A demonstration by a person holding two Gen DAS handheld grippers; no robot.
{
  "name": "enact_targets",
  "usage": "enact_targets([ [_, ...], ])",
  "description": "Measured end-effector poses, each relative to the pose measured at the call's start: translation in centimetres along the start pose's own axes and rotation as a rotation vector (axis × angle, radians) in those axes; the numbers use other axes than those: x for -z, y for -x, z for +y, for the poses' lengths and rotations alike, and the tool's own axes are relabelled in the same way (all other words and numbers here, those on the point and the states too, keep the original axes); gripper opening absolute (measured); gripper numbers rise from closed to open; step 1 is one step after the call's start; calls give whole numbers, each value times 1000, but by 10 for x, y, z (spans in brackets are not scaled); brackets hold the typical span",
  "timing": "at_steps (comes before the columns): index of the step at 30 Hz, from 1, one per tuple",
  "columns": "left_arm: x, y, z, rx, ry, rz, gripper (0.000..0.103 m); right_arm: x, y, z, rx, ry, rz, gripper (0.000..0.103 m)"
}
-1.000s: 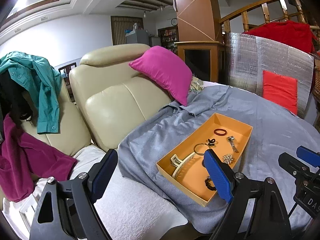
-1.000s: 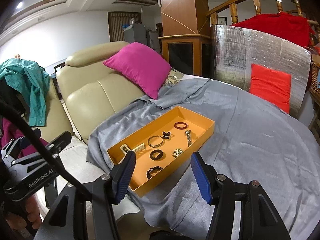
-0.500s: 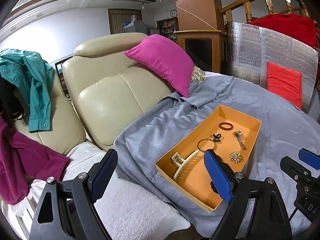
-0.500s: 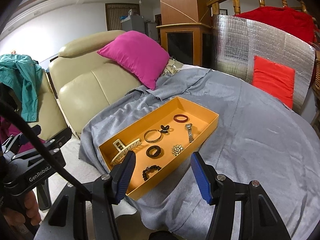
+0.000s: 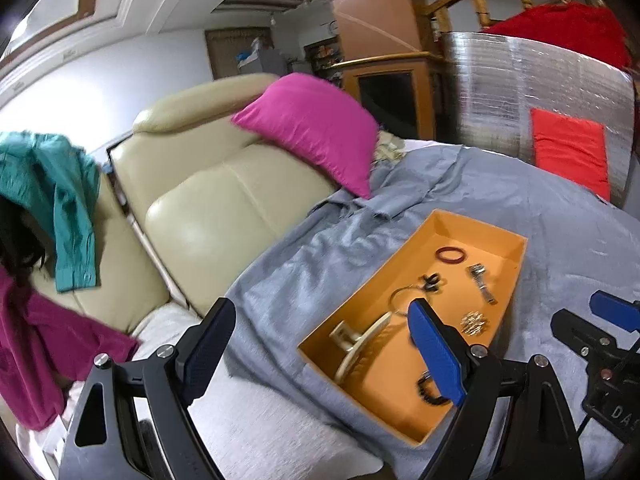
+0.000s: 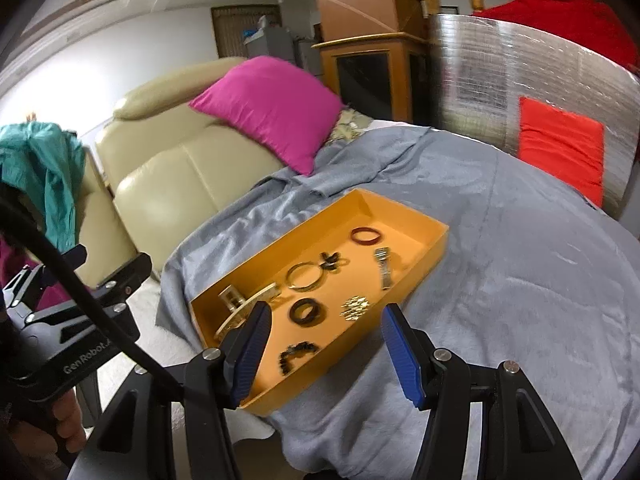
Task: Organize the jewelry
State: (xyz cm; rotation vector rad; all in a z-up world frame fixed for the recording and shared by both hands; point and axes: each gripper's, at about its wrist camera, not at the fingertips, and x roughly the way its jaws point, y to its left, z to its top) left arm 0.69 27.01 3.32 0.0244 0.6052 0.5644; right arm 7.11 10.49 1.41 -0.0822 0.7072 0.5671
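Note:
An orange tray (image 6: 434, 246) lies on a grey cloth; it also shows in the left wrist view (image 5: 516, 268). In it are a red bangle (image 6: 366, 237), a gold bangle (image 6: 304, 276), a dark ring (image 6: 307, 312), a black bead bracelet (image 6: 296, 354), a gold brooch (image 6: 354, 305), a watch (image 6: 384, 267), a small black clip (image 6: 331, 260) and a cream hair claw (image 6: 244, 308). My right gripper (image 6: 328, 354) is open and empty, just before the tray's near edge. My left gripper (image 5: 320, 354) is open and empty, left of the tray.
A grey cloth (image 6: 520, 280) covers the surface. A cream leather sofa (image 5: 208, 200) with a pink cushion (image 5: 312, 124) stands behind. A silver foil panel (image 6: 500, 92) with a red pad (image 6: 560, 144) stands at the back right. Clothes (image 5: 48, 184) hang at the left.
Both grippers have moved forward toward the tray, which now looks larger and nearer. Both stay open and empty.

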Motion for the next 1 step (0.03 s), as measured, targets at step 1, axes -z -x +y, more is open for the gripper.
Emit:
enact_targets([
  [1, -5, 1, -13, 26, -23, -6, 88, 0, 4, -14, 8, -19, -9, 61],
])
